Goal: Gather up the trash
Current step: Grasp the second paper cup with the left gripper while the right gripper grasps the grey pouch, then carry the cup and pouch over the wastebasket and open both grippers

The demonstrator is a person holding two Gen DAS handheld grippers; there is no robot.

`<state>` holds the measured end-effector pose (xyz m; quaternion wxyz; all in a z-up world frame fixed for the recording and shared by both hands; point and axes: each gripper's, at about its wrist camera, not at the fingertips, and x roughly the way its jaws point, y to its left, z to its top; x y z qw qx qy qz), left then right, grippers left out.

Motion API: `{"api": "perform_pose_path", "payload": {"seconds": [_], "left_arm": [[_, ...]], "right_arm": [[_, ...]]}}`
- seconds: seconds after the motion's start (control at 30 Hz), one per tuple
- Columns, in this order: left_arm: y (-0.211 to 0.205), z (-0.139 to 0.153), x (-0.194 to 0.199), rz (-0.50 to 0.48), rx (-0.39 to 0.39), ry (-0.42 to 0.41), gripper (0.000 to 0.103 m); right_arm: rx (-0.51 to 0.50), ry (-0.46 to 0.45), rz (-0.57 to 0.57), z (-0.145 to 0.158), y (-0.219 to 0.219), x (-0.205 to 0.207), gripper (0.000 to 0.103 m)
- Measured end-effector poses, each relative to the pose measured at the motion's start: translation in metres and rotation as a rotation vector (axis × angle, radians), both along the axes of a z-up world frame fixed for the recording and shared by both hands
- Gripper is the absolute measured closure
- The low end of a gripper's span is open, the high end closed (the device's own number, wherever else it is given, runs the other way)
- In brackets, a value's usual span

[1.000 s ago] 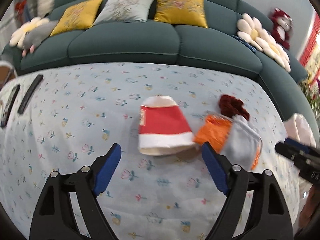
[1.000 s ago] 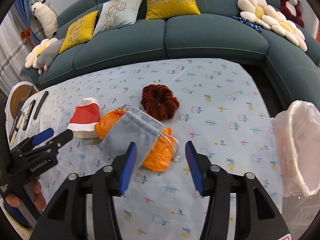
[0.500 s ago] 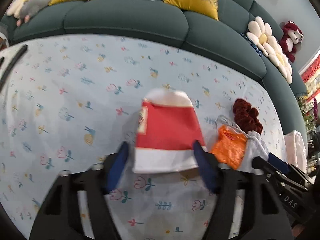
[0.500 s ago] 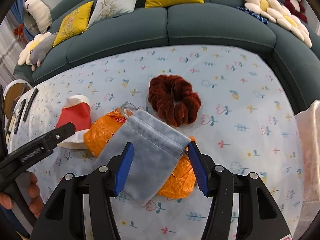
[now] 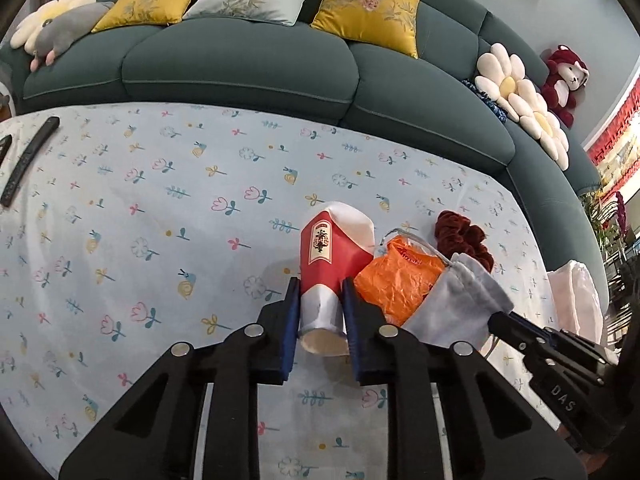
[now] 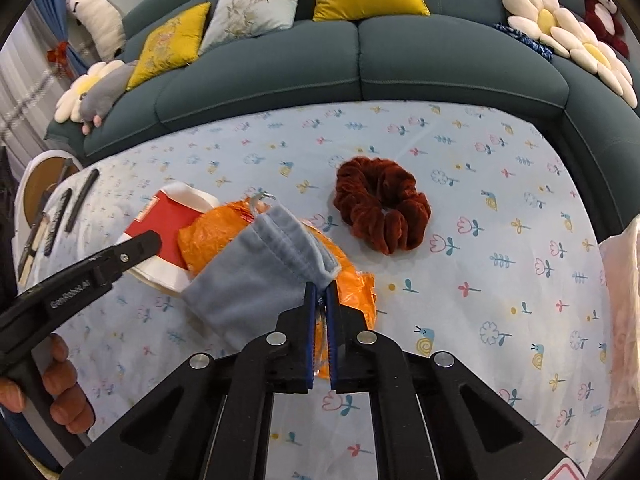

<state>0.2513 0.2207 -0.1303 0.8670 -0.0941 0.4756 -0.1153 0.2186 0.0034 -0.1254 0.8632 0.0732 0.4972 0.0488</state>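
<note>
A crushed red and white paper cup lies on the flowered tablecloth. My left gripper is shut on its open end and squeezes it flat. The cup also shows in the right wrist view. To its right lies a crumpled orange plastic wrapper with a grey drawstring pouch on top. My right gripper is shut on the corner of the grey pouch, over the orange wrapper.
A dark red scrunchie lies right of the pile. A pink plastic-lined bin stands at the table's right edge. Black remotes lie at the far left. A green sofa with cushions runs behind the table.
Both grippers moved forward and closed. The left one closed on the paper cup and squeezed it narrow; the right one closed on the grey pouch's corner.
</note>
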Motion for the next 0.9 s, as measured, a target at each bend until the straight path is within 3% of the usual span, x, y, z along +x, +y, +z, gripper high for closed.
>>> {"api": "perform_pose_path", "payload": {"seconds": [0.23, 0.5, 0.9], "left_arm": [[-0.008, 0.038, -0.012, -0.007, 0.031, -0.075, 0.083], [-0.029, 0.084, -0.02, -0.018, 0.013, -0.145, 0.083], [-0.114, 0.12, -0.033, -0.145, -0.013, -0.198, 0.083]], "right_arm": [[0.041, -0.073, -0.027, 0.034, -0.017, -0.014, 0.098], [0.075, -0.149, -0.059, 0.072, -0.043, -0.03, 0.098], [0.064, -0.22, -0.164, 0.106, -0.121, -0.055, 0.098]]}}
